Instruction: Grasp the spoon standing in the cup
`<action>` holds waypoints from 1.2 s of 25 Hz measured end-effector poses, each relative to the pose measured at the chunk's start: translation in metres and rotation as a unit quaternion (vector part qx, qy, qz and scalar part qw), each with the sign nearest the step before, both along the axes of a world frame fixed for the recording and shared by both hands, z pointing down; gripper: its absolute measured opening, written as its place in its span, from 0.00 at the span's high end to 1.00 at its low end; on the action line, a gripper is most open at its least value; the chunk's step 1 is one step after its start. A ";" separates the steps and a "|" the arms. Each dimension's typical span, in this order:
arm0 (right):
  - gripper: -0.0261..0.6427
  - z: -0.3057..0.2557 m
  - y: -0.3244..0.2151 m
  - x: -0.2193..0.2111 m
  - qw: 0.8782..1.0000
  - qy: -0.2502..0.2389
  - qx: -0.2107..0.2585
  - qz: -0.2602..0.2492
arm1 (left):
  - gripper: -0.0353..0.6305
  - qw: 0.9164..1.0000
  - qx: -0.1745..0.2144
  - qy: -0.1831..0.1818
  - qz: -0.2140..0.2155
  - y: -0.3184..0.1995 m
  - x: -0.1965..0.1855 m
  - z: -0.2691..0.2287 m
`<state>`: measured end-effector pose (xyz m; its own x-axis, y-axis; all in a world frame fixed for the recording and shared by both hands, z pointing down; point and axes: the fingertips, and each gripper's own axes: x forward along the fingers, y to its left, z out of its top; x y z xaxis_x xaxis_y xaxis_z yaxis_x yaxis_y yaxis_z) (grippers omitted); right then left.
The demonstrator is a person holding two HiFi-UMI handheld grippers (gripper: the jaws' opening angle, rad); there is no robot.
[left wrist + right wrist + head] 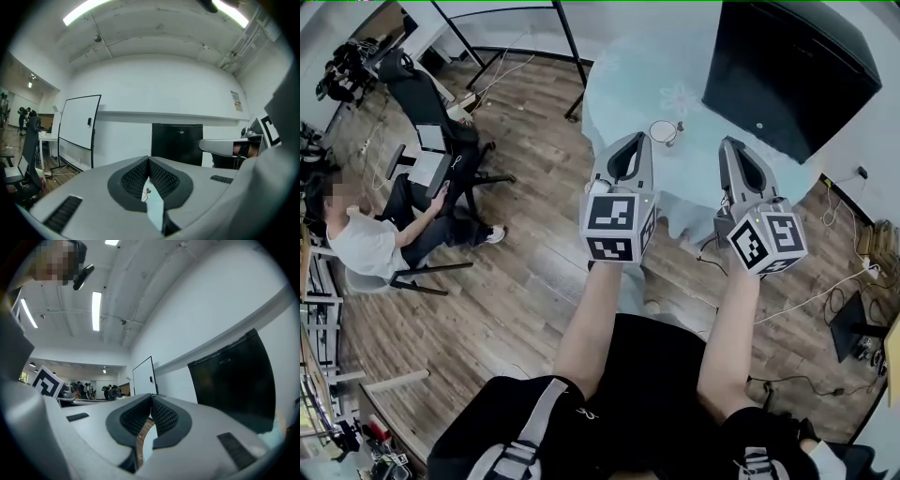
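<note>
The bench (623, 89) stands on a wood-plank floor (534, 272) and is covered with a pale blue cloth (703, 169) that bears a faint flower print and hangs in folds over the near edge. A white cup (663, 131) sits on the cloth towards the near side. Just beside it, on its right, stands a small dark object (680, 125), too small to identify.
</note>
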<state>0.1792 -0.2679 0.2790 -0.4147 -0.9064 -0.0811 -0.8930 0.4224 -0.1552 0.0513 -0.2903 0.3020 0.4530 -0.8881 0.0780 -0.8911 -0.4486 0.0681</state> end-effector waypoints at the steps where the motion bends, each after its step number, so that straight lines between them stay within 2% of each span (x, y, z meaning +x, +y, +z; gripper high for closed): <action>1: 0.96 0.007 -0.005 0.000 1.000 -0.001 -0.008 -0.001 | 0.94 1.000 -0.007 -0.002 0.000 -0.005 0.001 0.007; 9: 0.96 0.062 -0.050 -0.008 0.998 -0.012 -0.067 -0.001 | 0.94 0.998 -0.059 -0.011 0.008 -0.048 0.000 0.052; 19: 0.96 0.120 -0.091 -0.015 0.991 -0.008 -0.133 -0.001 | 0.94 0.993 -0.120 -0.001 0.019 -0.097 0.002 0.108; 20: 0.95 0.127 -0.094 -0.016 0.990 -0.010 -0.141 -0.003 | 0.94 0.992 -0.125 0.000 0.019 -0.101 0.002 0.113; 21: 0.87 0.134 -0.098 -0.016 0.989 -0.013 -0.150 -0.004 | 0.94 0.991 -0.131 0.001 0.019 -0.105 0.002 0.119; 28: 0.86 0.167 -0.121 -0.024 0.982 -0.009 -0.186 0.004 | 0.94 0.987 -0.160 0.010 0.028 -0.130 0.002 0.149; 30: 0.79 0.178 -0.131 -0.026 0.980 -0.009 -0.200 0.002 | 0.94 0.985 -0.170 0.012 0.023 -0.141 -0.003 0.158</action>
<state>0.1532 -0.3984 0.4567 -0.4129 -0.8687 0.2737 -0.8901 0.3212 -0.3235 0.0485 -0.4313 0.4603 0.4975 -0.7913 0.3556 -0.8667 -0.4359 0.2425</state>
